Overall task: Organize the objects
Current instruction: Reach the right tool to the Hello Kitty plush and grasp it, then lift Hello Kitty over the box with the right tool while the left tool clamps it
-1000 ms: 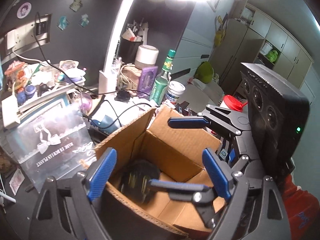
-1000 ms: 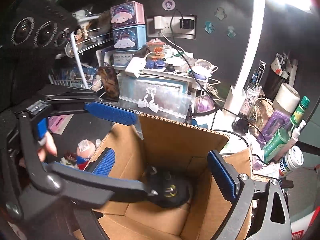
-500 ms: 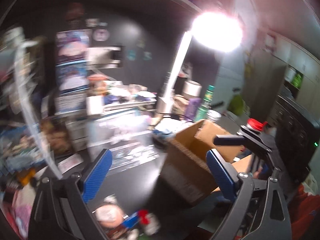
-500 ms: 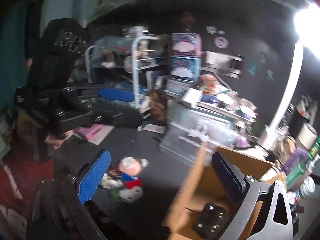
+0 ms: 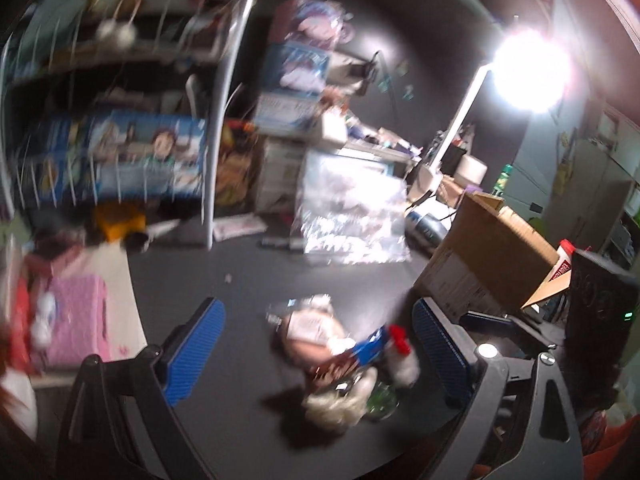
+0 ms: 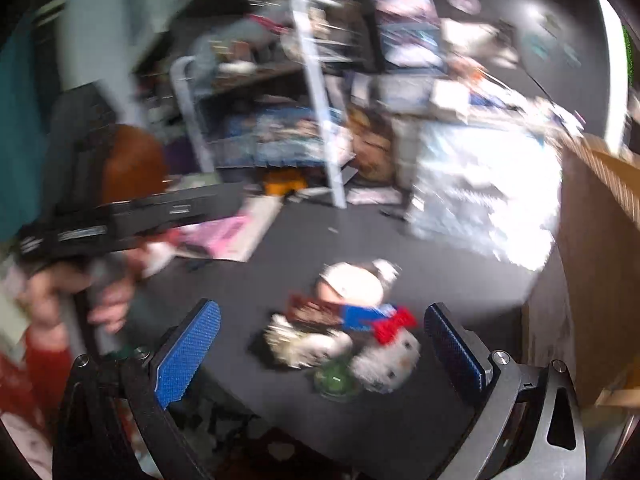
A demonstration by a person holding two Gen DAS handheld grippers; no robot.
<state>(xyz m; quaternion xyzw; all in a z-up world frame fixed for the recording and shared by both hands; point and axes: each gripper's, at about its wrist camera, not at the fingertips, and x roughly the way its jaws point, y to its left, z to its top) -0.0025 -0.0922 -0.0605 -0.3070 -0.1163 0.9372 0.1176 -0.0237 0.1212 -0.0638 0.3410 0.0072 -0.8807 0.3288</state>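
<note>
A small heap of toys [image 5: 344, 356] lies on the dark desk: a round pale doll head, a blue and red piece, a white plush and a green bit. It also shows in the right wrist view [image 6: 348, 328]. My left gripper [image 5: 318, 352] is open and empty, its blue pads either side of the heap and above it. My right gripper [image 6: 320, 348] is open and empty over the same heap. The open cardboard box [image 5: 488, 256] stands to the right; it fills the right edge of the right wrist view [image 6: 600, 248]. Both views are blurred.
A white wire shelf rack [image 5: 224, 120] with boxes stands at the back left. A pink box on white paper [image 5: 76, 320] lies at the left. A shiny plastic bag [image 5: 352, 216], a lit desk lamp [image 5: 524, 68] and bottles crowd the back.
Both grippers have swung left, away from the inside of the cardboard box, and now point down at the toy heap on the desk. The black object stays in the box.
</note>
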